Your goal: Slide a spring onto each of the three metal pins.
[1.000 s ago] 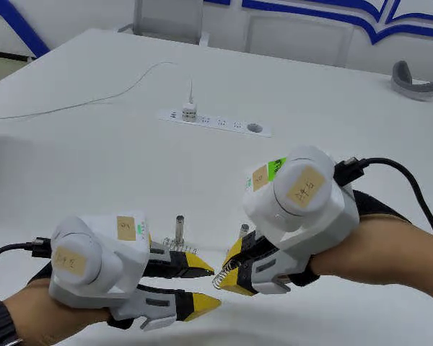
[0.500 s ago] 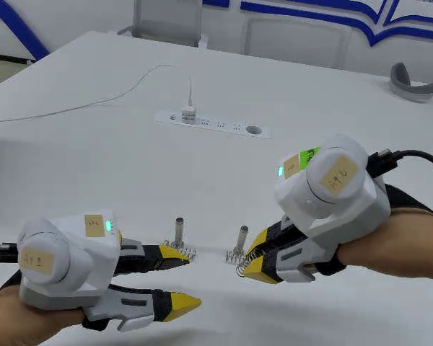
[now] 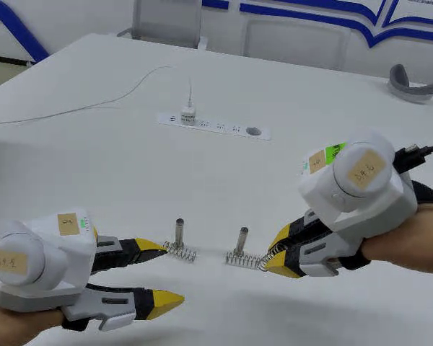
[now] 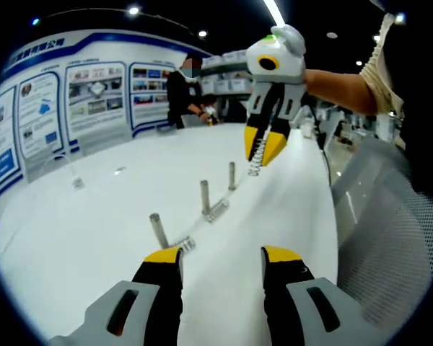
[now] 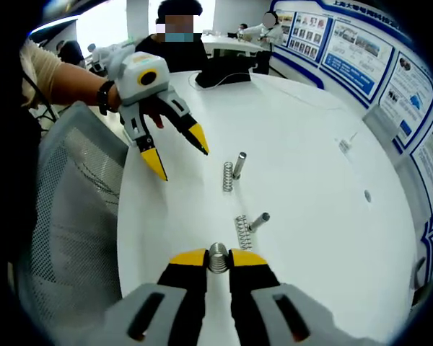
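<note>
Two upright metal pins stand on the white table, each with a loose spring lying at its base. In the left gripper view three pins stand in a row. My right gripper is shut on a spring, held low just right of the right-hand pin. That held spring hangs from its tips in the left gripper view. My left gripper is open and holds nothing, left of the left-hand pin, its upper tip near the spring there.
A white power strip with a plug and a cable lies mid-table. A grey curved object sits at the far right. A chair stands behind the table, and a mesh chair is beside the person. Another person stands in the background.
The two grippers have drawn apart: the right one moved right with its spring, the left one moved left and lower. Both pins and their loose springs now show between them.
</note>
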### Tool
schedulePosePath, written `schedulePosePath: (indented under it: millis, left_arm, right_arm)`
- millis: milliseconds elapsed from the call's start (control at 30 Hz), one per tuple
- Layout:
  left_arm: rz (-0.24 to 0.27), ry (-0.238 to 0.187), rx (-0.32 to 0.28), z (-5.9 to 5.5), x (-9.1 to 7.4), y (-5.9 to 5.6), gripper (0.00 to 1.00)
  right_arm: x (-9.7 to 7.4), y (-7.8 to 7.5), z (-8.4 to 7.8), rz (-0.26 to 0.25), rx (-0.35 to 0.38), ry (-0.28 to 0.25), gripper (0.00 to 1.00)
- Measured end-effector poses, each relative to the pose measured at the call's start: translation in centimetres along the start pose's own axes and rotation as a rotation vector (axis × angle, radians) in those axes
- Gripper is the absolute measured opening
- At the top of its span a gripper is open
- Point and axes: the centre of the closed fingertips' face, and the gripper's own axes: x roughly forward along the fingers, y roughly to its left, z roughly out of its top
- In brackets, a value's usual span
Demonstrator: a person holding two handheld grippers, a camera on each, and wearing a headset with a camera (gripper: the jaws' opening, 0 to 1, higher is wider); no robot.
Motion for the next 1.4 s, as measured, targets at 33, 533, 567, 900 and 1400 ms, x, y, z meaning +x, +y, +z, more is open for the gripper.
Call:
schedulePosePath:
  millis: [33,533,567,900,1400]
  left_arm:
    - [0.006,0.000,-0.004,-0.1,-0.1,0.1,0.45]
    - [0.049,0.004,-0.036,-0.8,-0.9,0.7,0.49]
    - [0.051,0.003,-0.037,-0.8,-0.9,0.7,0.50]
    - [0.057,0.005,-0.050,-1.0,-1.0,0.7,0.51]
    - [0.061,0.000,-0.061,-1.0,-1.1,0.8,0.51]
  right_arm:
    - [-0.2,-0.2,-0.2,-0.005,0.002,0.004,0.12]
    - [-2.0,-2.3,-2.0,-0.055,0.036,0.031,0.13]
    - [-2.2,-2.4,-2.1,-0.059,0.037,0.032,0.13]
    - [-3.0,-4.2,-3.0,-0.090,0.046,0.062,0.13]
    - [-2.2,-6.3,-4.1,-0.094,0.063,0.113,0.13]
